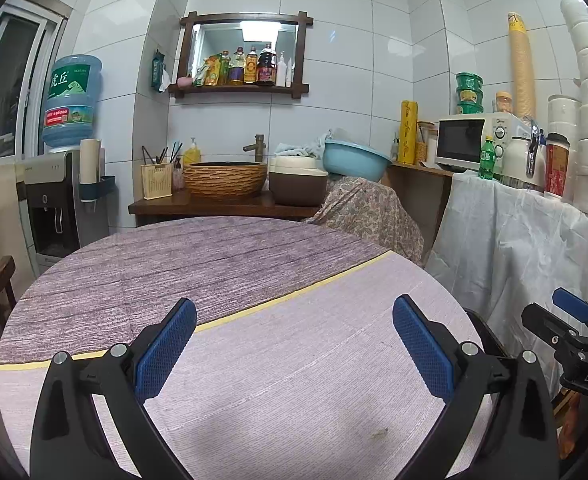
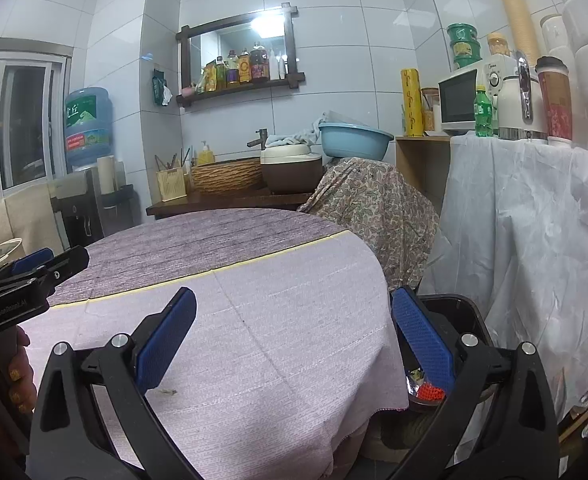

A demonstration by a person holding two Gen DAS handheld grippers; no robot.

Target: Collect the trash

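Both hand-held grippers (image 1: 294, 344) (image 2: 294, 340) gape above table (image 1: 254, 360).

Water jug (image 1: 71, 102) label beside the window reads "虎丘". Right gripper (image 1: 577, 344) body is marked "DAS".

I see a round table under a lilac cloth (image 1: 254, 360). Beyond its far edge, a woven brown basin (image 1: 225, 179) sits on a dark wooden counter (image 1: 214, 206), a light-blue plastic bowl (image 1: 355, 159) toward the counter's right end.
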